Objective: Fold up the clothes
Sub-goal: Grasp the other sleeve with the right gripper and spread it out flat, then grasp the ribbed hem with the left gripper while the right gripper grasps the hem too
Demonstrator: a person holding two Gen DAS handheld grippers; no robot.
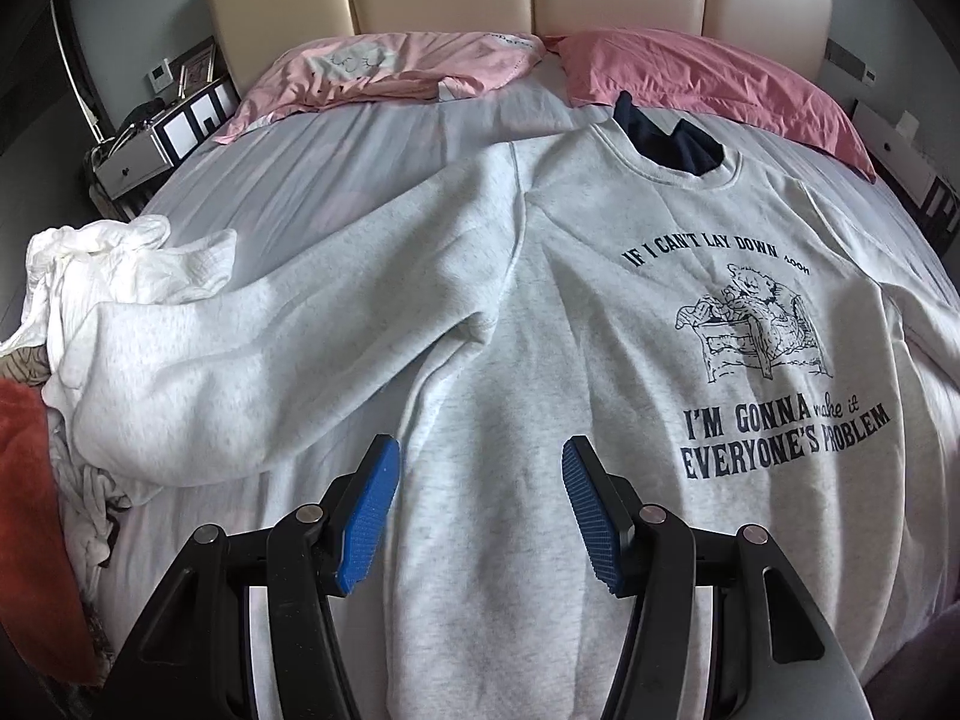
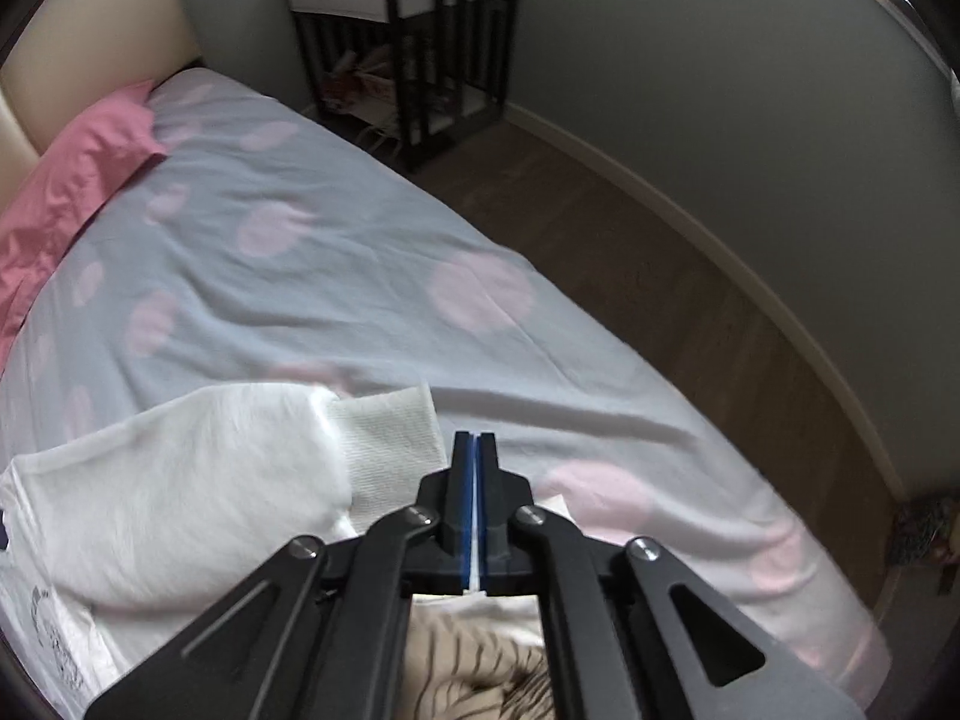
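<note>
A light grey sweatshirt with dark printed text and a bear drawing lies face up on the bed, its left sleeve stretched out to the left. My left gripper is open and hovers over the sweatshirt's lower body, holding nothing. In the right wrist view the sweatshirt's right sleeve with its ribbed cuff lies on the sheet. My right gripper is shut, with a thin white strip of fabric between the pads near their base; it sits just right of the cuff.
Pink pillows lie at the headboard. A pile of white and orange clothes sits at the bed's left edge. A nightstand stands by the bed's right side, with wooden floor beyond the edge. A dark garment lies at the collar.
</note>
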